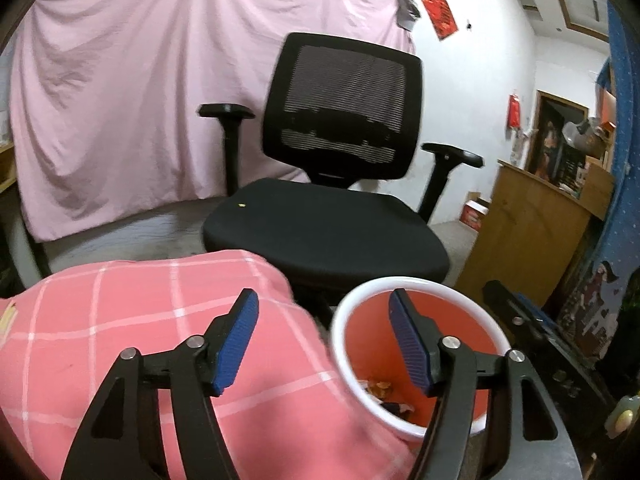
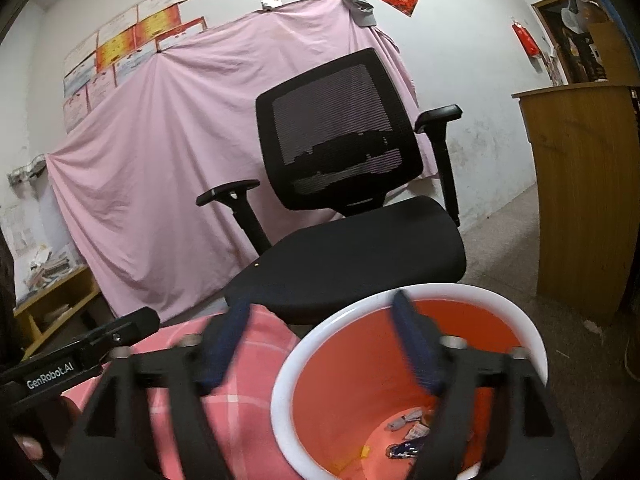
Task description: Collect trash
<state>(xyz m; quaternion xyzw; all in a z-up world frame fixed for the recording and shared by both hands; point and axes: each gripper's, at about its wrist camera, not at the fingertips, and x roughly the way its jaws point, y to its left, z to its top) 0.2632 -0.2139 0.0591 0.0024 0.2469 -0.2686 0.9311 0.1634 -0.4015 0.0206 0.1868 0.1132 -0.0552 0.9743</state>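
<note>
An orange bin with a white rim stands low in front of a black office chair; several scraps of trash lie at its bottom. My left gripper is open and empty, its right finger over the bin's mouth and its left finger over a pink checked cloth. In the right wrist view the bin holds wrappers. My right gripper, blurred, is open and empty, straddling the bin's left rim. A tiny yellow scrap lies on the chair seat.
The black mesh office chair stands right behind the bin. A pink sheet hangs on the wall. A wooden cabinet stands at the right. The left gripper's black body and a hand show at the right view's lower left.
</note>
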